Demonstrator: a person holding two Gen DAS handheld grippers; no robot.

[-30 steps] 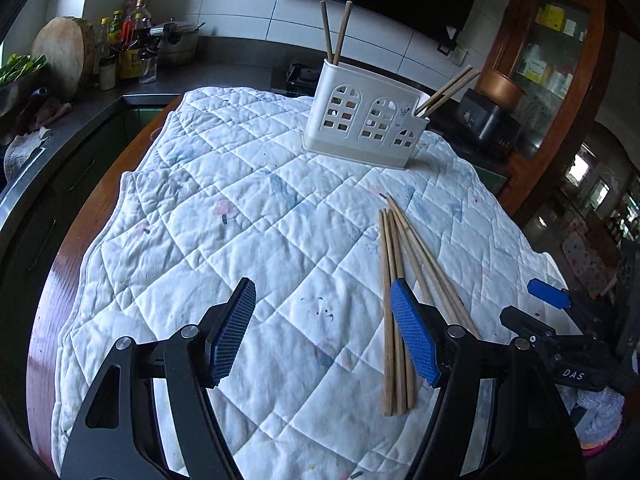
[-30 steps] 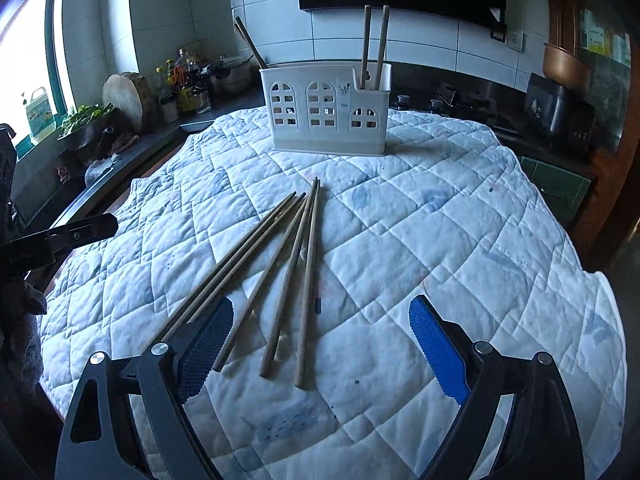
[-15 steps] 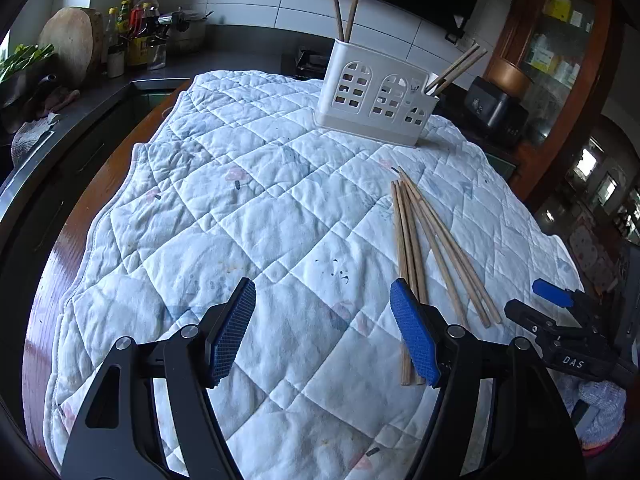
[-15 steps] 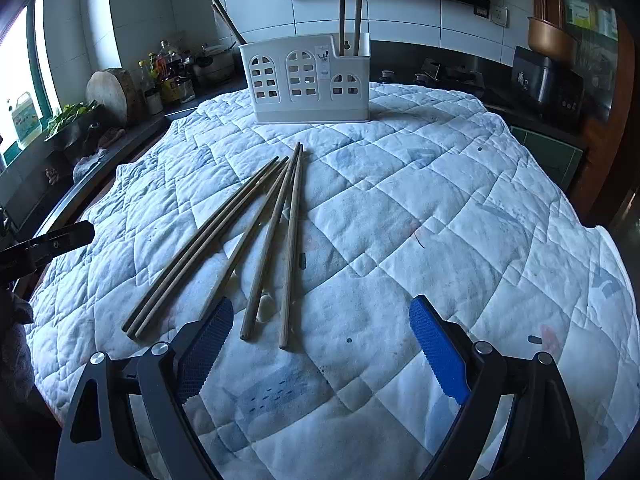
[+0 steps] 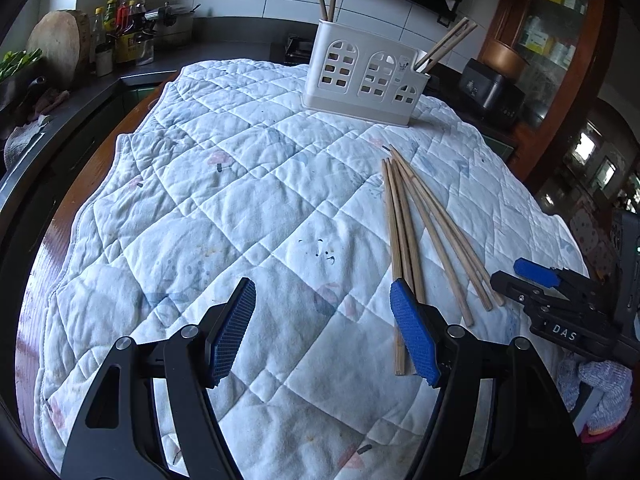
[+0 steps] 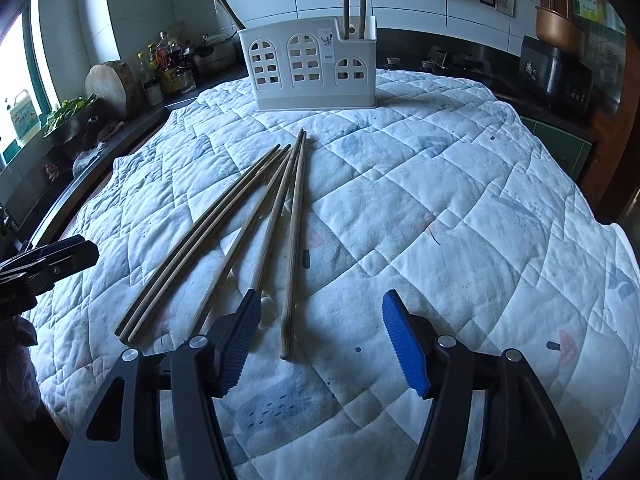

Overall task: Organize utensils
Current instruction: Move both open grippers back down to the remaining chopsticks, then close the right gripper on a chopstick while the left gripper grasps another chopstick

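Several loose wooden chopsticks (image 5: 420, 232) (image 6: 240, 232) lie fanned out on the white quilt (image 5: 224, 208). At the far side stands a white slotted utensil holder (image 5: 364, 76) (image 6: 312, 72) with upright chopsticks in it. My left gripper (image 5: 324, 320) hovers open over bare quilt; its right finger overlaps the near ends of the leftmost sticks. My right gripper (image 6: 320, 332) is closing, and the near end of the rightmost chopstick lies between its fingers, untouched by the pads. Each gripper shows at the edge of the other's view: the right gripper (image 5: 524, 280) and the left gripper (image 6: 52, 256).
The quilt covers a wooden table (image 5: 48, 248) whose rim shows at the left. Behind it runs a dark counter with bottles (image 5: 120, 28), a round chopping block (image 5: 60, 52) and a dark appliance (image 5: 492, 88). A wooden cabinet (image 5: 560, 40) stands at the right.
Both grippers have sunk closer to the quilt and the chopsticks' near ends. The right gripper's jaws have narrowed. The chopsticks and the holder have stayed in place.
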